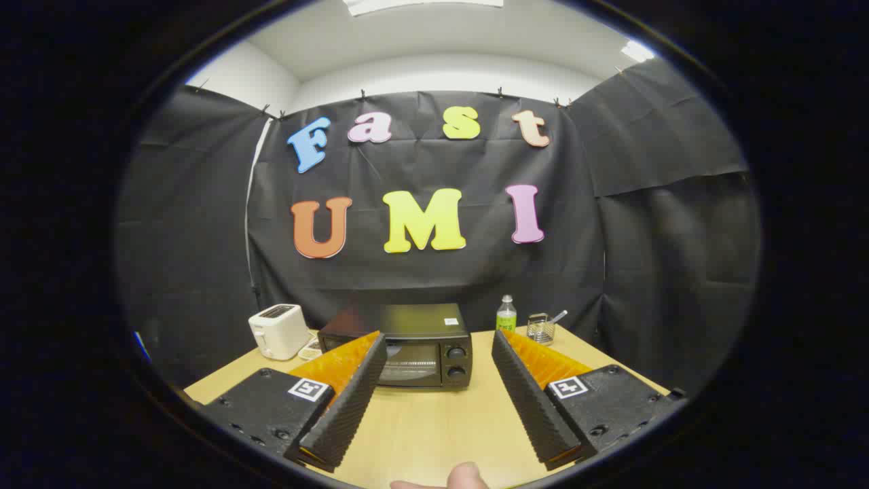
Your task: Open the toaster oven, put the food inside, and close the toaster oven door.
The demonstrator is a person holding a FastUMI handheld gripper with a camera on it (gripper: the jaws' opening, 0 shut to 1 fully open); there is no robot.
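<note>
gripper [439, 343]: jaws wide open, nothing in them
toaster oven [415, 353]: door shut, sitting just beyond the jaws on the counter [434, 424]

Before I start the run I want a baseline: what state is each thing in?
toaster oven: door closed, upright on the table
gripper: fingers open, nothing between them
bottle: upright, capped
white toaster: upright, slots look empty
wire basket: upright, a utensil sticking out

The black toaster oven [407, 350] stands upright on the wooden table [434, 428] just beyond the gripper's [440, 348] spread fingers, door closed, glass window facing them, 2 round knobs stacked beside it.
</note>
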